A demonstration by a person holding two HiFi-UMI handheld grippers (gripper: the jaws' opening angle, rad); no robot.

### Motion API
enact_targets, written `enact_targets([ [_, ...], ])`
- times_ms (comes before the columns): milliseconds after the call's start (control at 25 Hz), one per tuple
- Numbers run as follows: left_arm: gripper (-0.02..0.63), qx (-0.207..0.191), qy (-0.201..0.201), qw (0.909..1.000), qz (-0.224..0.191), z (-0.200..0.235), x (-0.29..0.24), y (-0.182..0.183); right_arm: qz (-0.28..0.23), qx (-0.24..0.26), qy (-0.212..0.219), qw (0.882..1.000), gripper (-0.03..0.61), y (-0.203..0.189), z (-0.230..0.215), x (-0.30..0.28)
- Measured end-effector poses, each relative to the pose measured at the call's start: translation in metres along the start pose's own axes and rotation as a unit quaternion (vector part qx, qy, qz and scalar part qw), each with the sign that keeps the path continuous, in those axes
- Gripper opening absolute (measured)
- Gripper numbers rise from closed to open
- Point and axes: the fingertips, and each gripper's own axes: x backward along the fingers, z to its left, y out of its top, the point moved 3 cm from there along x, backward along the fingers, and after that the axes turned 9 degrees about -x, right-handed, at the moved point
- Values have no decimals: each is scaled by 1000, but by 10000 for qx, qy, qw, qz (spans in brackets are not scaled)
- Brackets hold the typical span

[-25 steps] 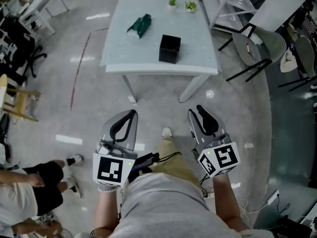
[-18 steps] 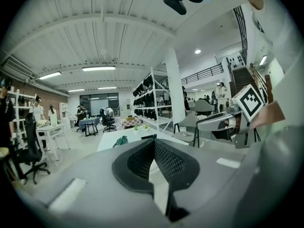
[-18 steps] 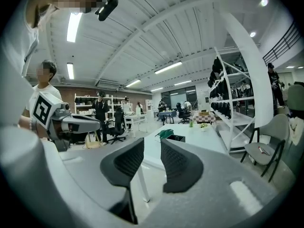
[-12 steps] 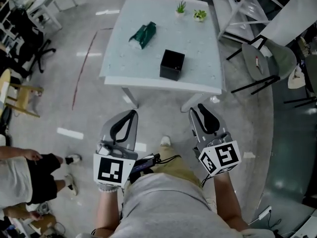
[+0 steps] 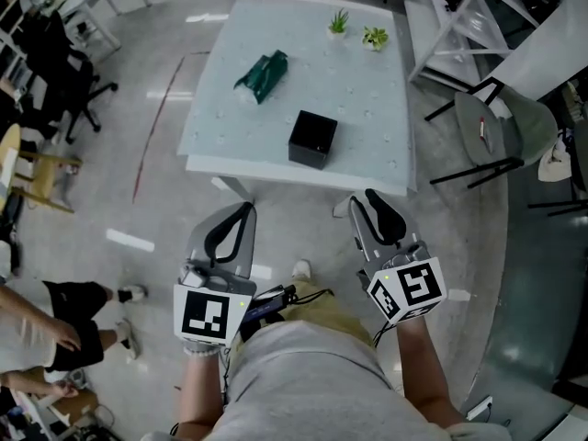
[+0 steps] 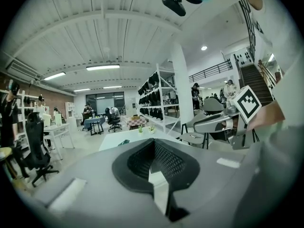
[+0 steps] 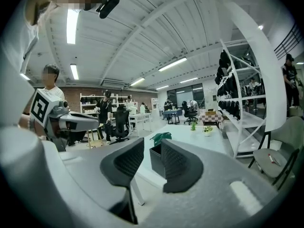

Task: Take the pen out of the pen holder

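Note:
A black square pen holder [image 5: 312, 140] stands near the front edge of a white table [image 5: 276, 118]. I see no pen in it from here. Both grippers hover over the floor, short of the table. My left gripper [image 5: 243, 210] points toward the table's front left, and its pads meet with nothing between them [image 6: 153, 141]. My right gripper [image 5: 368, 198] is open and empty. Between its pads [image 7: 152, 147] the pen holder [image 7: 156, 161] shows ahead on the table [image 7: 190, 137].
A green bundle [image 5: 261, 74] lies on the table's left side and two small potted plants [image 5: 339, 23] stand at its far edge. Grey chairs [image 5: 487, 99] and a white rack stand to the right. A wooden stool [image 5: 28, 168] and a person [image 5: 41, 338] are on the left.
The table and pen holder have drawn nearer and lower in the head view as both grippers moved toward them. The person at the lower left has shifted. Both jaws stand unchanged.

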Motion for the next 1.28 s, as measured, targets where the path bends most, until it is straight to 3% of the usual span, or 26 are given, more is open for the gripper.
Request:
enact_targets([
  [680,12,-64,-60,9999,-110,5,-32,11,-58,4,-57,10000,106,10,-18,-12],
  [1280,12,-59,-178,9998,-109,44,-66,4,99,70,-158,9998,107,13,-27,-60],
])
